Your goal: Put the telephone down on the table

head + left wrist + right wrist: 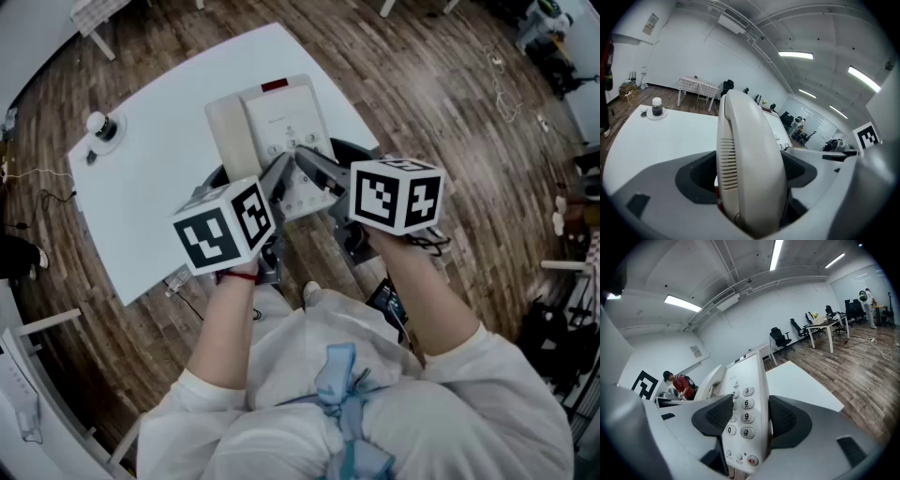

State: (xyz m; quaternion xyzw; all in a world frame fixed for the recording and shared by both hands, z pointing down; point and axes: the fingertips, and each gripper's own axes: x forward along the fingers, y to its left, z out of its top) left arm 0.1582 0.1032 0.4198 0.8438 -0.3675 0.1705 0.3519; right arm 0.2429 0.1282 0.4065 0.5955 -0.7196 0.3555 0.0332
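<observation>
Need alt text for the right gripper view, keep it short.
The right claw is clamped on the edge of a cream telephone, with its dark pads on either side of the keypad column 3, 6, 9, #. The handset lies along the phone's left side. A white table and wood floor show beyond.

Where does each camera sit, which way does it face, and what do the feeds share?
Head view: on the head, looking steeply down at table and phone; shows both forearms, left gripper, right gripper.
Left gripper view: on the left gripper, looking along its jaws, shut on the handset, across the table to a jar.
Right gripper view: on the right gripper, looking along its jaws, shut on the keypad side.
Shared: all three show phone and table; head and left gripper views show the jar.
</observation>
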